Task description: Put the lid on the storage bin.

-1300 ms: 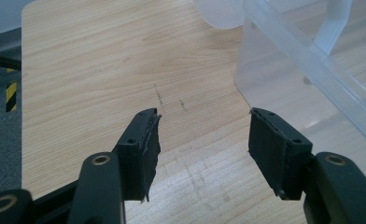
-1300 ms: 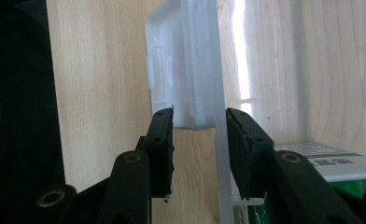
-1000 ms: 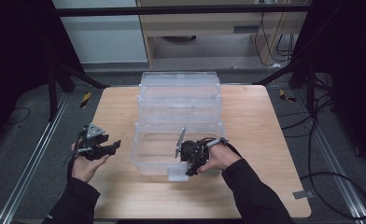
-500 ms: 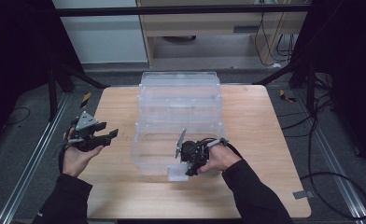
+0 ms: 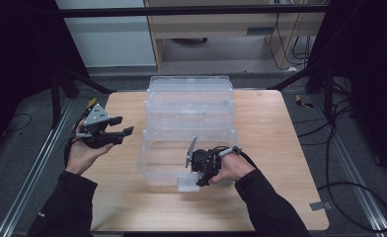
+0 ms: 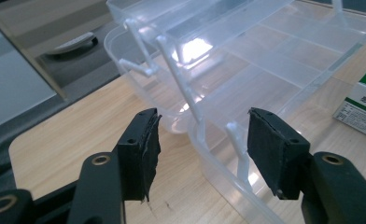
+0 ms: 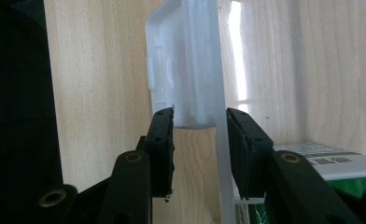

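Dim workroom around a wooden table [image 5: 280,123]
Grey floor [image 5: 23,148], black cables [image 5: 349,148], metal rails [image 5: 28,182], pale cabinet [image 5: 221,29] behind

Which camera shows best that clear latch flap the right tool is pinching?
The right gripper view: the latch flap sits close up between its jaws. The high view shows it small beside the right gripper. In the left gripper view I cannot find it.

1. My right gripper [image 5: 199,174] covers part of the clear tiered organiser box's [image 5: 191,123] front latch [image 7: 183,70]; whether my pads press it, I cannot tell.
2. In my left gripper view, the green-and-white carton [image 6: 364,109] at three o'clock is cut by the edge, its print too small to read.
3. In my right gripper view, that carton at five o'clock sits partly behind my jaw.
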`<move>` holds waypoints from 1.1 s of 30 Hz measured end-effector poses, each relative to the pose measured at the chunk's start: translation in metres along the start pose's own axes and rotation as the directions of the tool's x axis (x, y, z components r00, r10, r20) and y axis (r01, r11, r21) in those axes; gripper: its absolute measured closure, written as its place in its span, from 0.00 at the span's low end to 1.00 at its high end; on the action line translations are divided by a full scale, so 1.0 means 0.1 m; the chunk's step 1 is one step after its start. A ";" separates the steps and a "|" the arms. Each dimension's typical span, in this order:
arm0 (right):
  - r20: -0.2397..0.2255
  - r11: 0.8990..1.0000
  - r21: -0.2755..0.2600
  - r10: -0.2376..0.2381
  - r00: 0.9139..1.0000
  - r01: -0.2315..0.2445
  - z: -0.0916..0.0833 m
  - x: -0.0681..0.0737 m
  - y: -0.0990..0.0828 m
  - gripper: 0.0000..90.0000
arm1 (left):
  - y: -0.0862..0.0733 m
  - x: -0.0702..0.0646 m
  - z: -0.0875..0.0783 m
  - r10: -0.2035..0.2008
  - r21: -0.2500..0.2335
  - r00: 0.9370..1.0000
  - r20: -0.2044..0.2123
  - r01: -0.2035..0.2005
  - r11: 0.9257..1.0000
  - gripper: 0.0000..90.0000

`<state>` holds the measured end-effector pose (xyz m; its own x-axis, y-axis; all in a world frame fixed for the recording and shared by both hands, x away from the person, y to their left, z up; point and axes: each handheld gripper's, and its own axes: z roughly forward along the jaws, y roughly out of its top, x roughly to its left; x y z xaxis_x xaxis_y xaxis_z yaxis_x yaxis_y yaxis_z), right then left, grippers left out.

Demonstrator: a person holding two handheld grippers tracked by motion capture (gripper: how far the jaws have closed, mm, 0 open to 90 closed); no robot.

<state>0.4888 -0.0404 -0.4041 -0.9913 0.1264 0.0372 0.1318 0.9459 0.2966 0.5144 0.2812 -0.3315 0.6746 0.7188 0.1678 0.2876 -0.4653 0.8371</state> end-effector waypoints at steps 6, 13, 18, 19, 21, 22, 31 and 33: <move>-0.002 1.000 0.000 0.000 1.000 0.000 0.00 0.00 0.00 0.71 | 0.12 0.04 0.01 0.039 0.004 0.998 0.044 -0.039 0.999 0.48; 0.000 1.000 0.002 -0.003 1.000 0.003 0.00 0.00 0.00 0.71 | 0.24 0.03 0.06 0.103 0.019 0.990 0.100 -0.105 0.994 0.47; -0.002 1.000 0.002 -0.006 1.000 0.006 0.00 0.00 0.00 0.71 | 0.34 0.02 0.11 0.155 0.035 0.978 0.139 -0.161 0.986 0.46; -0.002 1.000 0.003 -0.006 1.000 0.006 0.00 0.00 0.00 0.71 | 0.37 0.02 0.12 0.163 0.037 0.976 0.148 -0.170 0.985 0.46; -0.002 1.000 0.004 -0.007 1.000 0.007 0.00 0.00 0.00 0.71 | 0.42 0.01 0.15 0.189 0.046 0.969 0.162 -0.199 0.979 0.45; -0.002 1.000 0.004 -0.007 1.000 0.007 0.00 0.00 0.00 0.71 | 0.44 0.00 0.16 0.203 0.051 0.965 0.167 -0.214 0.975 0.45; 0.002 1.000 0.000 -0.007 1.000 0.007 0.00 0.01 0.00 0.71 | 0.64 -0.10 0.27 0.316 0.116 0.926 0.205 -0.344 0.932 0.44; 0.003 1.000 -0.002 -0.006 1.000 0.006 0.00 0.01 0.00 0.71 | 0.68 -0.12 0.30 0.337 0.122 0.918 0.211 -0.366 0.922 0.44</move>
<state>0.4877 -0.0400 -0.4042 -0.9920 0.1219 0.0323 0.1260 0.9461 0.2983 0.5467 0.2258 -0.2927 0.8593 0.3942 0.3259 0.1011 -0.7556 0.6472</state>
